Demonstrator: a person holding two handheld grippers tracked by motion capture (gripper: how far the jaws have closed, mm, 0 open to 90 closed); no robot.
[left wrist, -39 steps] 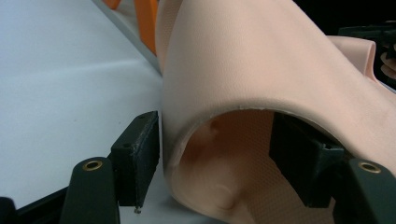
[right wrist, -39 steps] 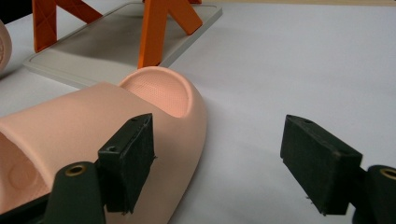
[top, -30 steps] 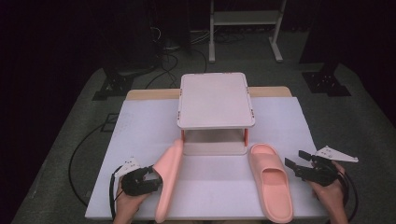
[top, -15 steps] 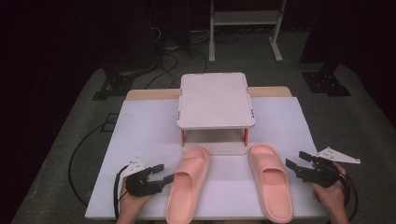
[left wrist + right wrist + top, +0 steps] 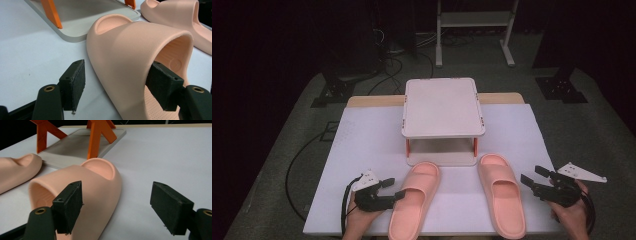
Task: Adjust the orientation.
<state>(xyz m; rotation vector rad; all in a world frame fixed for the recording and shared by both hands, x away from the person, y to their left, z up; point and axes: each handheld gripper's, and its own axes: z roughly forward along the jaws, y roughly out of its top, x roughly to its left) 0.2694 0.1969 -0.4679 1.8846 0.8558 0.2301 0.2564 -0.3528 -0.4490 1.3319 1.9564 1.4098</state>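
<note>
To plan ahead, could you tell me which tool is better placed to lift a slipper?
Left, probably: the left tool stands open astride the left slipper's strap wall, while the right tool sits open beside the right slipper.

overhead forward-down view, two low close views sharing slippers (image 5: 414,200)

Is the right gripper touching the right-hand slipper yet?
Apart. In the high view, white table cover shows between the right gripper and the right-hand slipper. The right gripper view shows its fingers spread wide, the slipper beyond them.
</note>
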